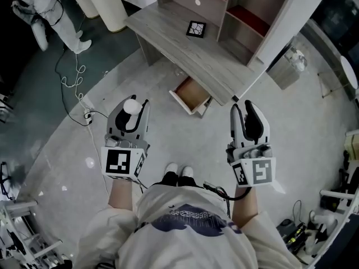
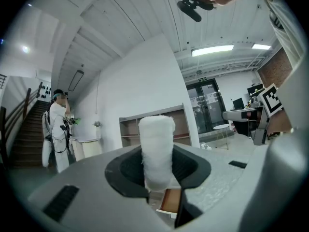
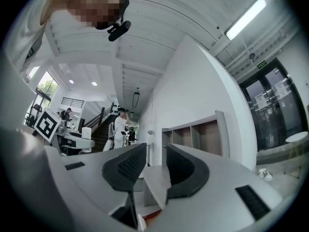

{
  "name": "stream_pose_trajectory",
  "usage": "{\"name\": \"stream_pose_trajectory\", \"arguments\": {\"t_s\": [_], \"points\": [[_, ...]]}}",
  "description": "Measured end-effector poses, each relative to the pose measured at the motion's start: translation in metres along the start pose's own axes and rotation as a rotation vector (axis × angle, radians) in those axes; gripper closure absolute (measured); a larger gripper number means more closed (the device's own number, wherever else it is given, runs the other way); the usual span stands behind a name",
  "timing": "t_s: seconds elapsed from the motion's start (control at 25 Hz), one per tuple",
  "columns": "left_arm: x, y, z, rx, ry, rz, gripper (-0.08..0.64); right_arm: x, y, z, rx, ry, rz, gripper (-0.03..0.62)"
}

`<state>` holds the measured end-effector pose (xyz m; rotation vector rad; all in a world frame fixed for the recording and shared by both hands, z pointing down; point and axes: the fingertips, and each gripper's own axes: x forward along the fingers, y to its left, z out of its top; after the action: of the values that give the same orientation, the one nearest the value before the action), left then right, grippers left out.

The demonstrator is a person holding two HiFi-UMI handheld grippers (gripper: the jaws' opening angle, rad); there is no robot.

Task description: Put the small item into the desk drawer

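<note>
The small item [image 2: 157, 149], a white roll, stands upright, clamped in our left gripper [image 1: 136, 104], well short of the open drawer [image 1: 192, 93] under the front edge of the desk [image 1: 168, 32]. We judge it best to hold firm and release only inside the drawer walls. Our right gripper [image 1: 245, 108] is parted and empty.

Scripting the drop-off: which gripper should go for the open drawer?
Left. The left gripper is shut on the white fuzzy roll, while the right gripper is open and empty. The open drawer lies ahead between them, so reach looks similar.
</note>
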<state>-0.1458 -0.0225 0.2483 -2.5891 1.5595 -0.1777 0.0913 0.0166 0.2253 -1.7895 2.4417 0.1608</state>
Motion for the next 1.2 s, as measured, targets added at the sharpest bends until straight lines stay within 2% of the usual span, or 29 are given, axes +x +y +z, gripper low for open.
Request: {"name": "stream_pose_trajectory", "arguments": {"t_s": [0.28,0.48,0.56,0.88,1.2], "points": [[-0.007,0.005,-0.006,0.037,0.034,0.045,0.425,-0.009,-0.018,-0.005,0.009,0.000,0.000,0.482],[-0.001,0.004,-0.017,0.076,0.070,0.033,0.425,-0.006,-0.024,-0.015,0.022,0.012,0.002,0.482],[0.006,0.003,-0.022,0.092,0.086,0.015,0.425,-0.003,-0.026,-0.019,0.021,0.020,0.002,0.482],[0.048,0.010,-0.045,0.065,0.112,-0.086,0.425,0.018,-0.036,-0.034,0.010,0.047,-0.049,0.482],[0.113,0.045,-0.069,0.069,0.139,-0.225,0.425,0.069,-0.030,-0.051,0.007,0.087,-0.153,0.482]]}}
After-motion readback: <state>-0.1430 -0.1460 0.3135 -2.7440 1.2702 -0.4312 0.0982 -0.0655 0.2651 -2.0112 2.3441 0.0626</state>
